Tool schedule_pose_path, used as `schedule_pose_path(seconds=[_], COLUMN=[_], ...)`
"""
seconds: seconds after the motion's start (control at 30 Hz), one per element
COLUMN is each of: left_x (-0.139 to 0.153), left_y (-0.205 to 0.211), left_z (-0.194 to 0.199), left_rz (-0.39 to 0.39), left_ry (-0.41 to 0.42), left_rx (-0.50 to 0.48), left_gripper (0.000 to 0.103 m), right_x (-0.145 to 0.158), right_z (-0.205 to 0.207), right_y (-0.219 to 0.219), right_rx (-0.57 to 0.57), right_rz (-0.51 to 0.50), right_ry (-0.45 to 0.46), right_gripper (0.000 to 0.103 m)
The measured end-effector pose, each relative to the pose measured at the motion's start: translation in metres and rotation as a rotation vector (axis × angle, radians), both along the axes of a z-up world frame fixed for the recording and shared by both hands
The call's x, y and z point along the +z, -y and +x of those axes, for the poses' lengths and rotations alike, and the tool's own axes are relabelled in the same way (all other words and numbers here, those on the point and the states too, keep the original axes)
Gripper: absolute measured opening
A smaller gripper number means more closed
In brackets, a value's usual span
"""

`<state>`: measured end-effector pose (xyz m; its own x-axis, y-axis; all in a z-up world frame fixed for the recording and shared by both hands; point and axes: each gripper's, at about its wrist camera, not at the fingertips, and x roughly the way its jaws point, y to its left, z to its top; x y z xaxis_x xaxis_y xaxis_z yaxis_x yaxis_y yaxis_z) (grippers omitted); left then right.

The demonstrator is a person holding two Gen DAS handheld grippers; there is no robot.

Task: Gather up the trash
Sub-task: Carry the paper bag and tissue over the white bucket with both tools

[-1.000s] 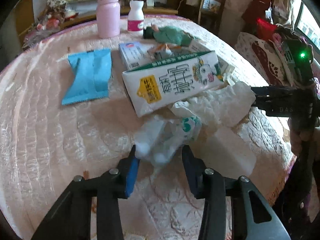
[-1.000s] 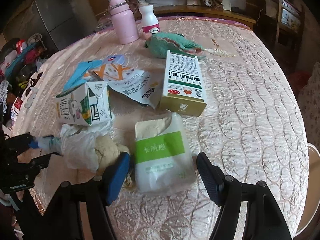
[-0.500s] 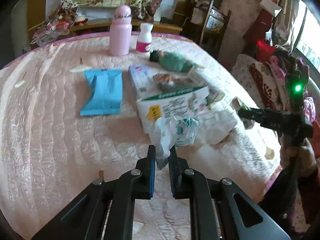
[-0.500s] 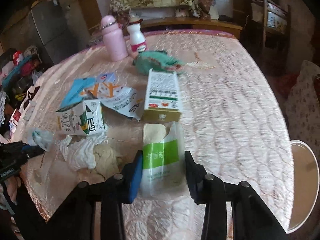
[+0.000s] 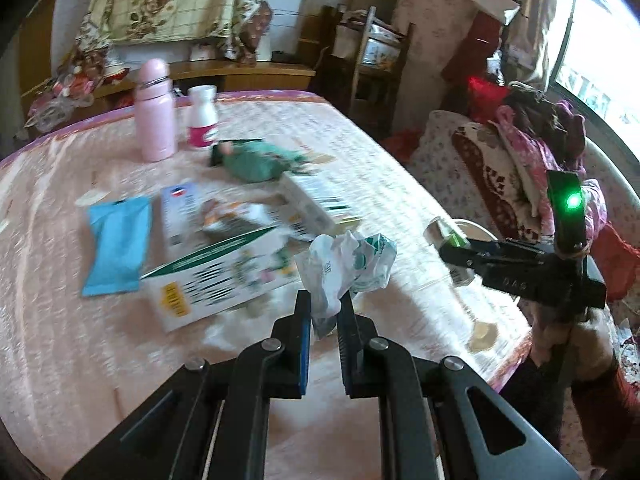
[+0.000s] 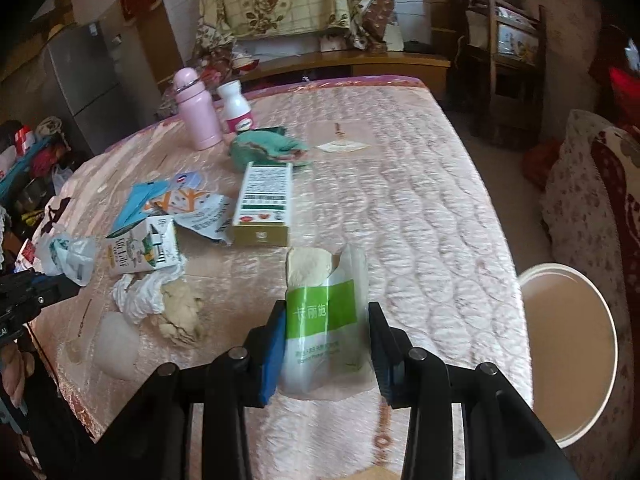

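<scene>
My left gripper (image 5: 324, 304) is shut on a crumpled white and green plastic wrapper (image 5: 346, 266) and holds it above the pink quilted table (image 5: 72, 344). The wrapper also shows in the right wrist view (image 6: 66, 256) at the left edge. My right gripper (image 6: 326, 320) is shut on a white and green tissue packet (image 6: 326, 328), lifted off the table; it also shows in the left wrist view (image 5: 452, 246). On the table lie a milk carton (image 6: 144, 248), a green and white box (image 6: 264, 204), a blue packet (image 5: 118, 246), torn paper (image 6: 200, 212) and crumpled tissues (image 6: 160, 300).
A pink bottle (image 6: 196, 112), a white bottle (image 6: 236, 106) and a green cloth (image 6: 268, 148) stand at the table's far side. A white round bin (image 6: 568, 348) is beside the table at the right. A sofa with clothes (image 5: 532, 168) is beyond the table edge.
Both grippers closed: the left on the plastic wrapper, the right on the tissue packet. Both then lifted their items up off the table.
</scene>
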<state>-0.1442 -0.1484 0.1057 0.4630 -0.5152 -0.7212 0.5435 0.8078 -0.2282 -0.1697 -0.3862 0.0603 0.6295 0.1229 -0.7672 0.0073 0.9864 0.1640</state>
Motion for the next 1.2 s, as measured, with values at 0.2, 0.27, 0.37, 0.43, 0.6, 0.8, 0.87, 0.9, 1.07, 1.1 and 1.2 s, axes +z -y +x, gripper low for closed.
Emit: schedule_pose_path(seconds=[0.2, 0.27, 0.37, 0.43, 0.6, 0.8, 0.87, 0.9, 1.07, 1.1, 1.2], left_x=[0.002, 0.002, 0.0, 0.0, -0.004, -0.011, -0.015, -0.017, -0.03, -0.033, -0.045], left_y=[0.054, 0.072, 0.1, 0.118, 0.166, 0.221, 0.239, 0.247, 0.29, 0.297, 0.318], left_z=[-0.004, -0.005, -0.005, -0.006, -0.012, -0.017, -0.016, -0.017, -0.018, -0.018, -0.016], left_rz=[-0.002, -0.002, -0.009, -0.01, -0.013, -0.008, -0.011, -0.011, 0.008, 0.015, 0.038], left_ry=[0.005, 0.004, -0.009, -0.015, -0.031, -0.045, -0.059, -0.062, -0.081, -0.082, -0.1], left_rx=[-0.046, -0.062, -0.092, -0.111, -0.164, -0.225, -0.241, -0.249, -0.293, -0.297, -0.304], left_gripper=[0.013, 0.013, 0.013, 0.013, 0.013, 0.013, 0.013, 0.013, 0.013, 0.013, 0.013], right_x=[0.003, 0.003, 0.004, 0.004, 0.004, 0.0, -0.003, -0.004, -0.016, -0.019, -0.029], right_z=[-0.014, -0.018, -0.027, -0.031, -0.047, -0.066, -0.072, -0.075, -0.087, -0.088, -0.092], right_y=[0.032, 0.046, 0.067, 0.079, 0.115, 0.161, 0.176, 0.182, 0.214, 0.22, 0.235], right_rx=[-0.071, -0.103, -0.157, -0.188, -0.268, -0.374, -0.406, -0.421, -0.492, -0.503, -0.53], right_rz=[-0.015, -0.013, -0.017, -0.028, -0.029, -0.024, -0.021, -0.021, -0.011, -0.008, 0.003], right_ry=[0.007, 0.007, 0.009, 0.011, 0.012, 0.004, -0.001, -0.004, -0.024, -0.031, -0.052], right_gripper=[0.041, 0.041, 0.041, 0.041, 0.041, 0.041, 0.041, 0.041, 0.041, 0.041, 0.041])
